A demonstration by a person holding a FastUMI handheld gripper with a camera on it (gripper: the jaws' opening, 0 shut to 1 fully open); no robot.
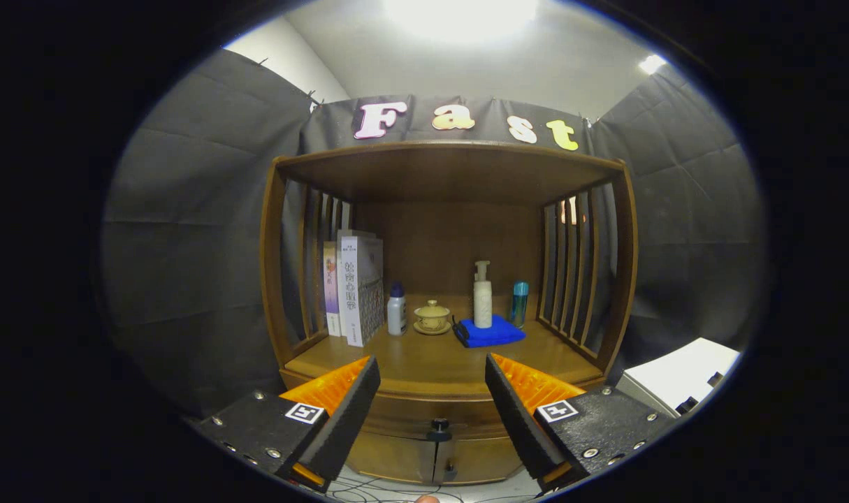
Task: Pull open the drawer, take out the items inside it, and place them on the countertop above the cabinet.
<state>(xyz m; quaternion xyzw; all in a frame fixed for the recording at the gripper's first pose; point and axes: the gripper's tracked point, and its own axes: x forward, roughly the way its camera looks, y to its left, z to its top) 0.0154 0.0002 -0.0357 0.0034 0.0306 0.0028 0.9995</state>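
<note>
A brown wooden cabinet stands ahead against the black cloth wall. Its drawer sits closed under the countertop, with a small dark knob at the middle of its front. My gripper is open, its orange fingers with black pads spread wide on either side of the knob and held a short way in front of the drawer. Nothing is between the fingers. The drawer's inside is hidden.
On the countertop stand books at the left, a small white bottle, a lidded tan cup, a pump bottle on a blue cloth, and a teal bottle. A white box sits to the right.
</note>
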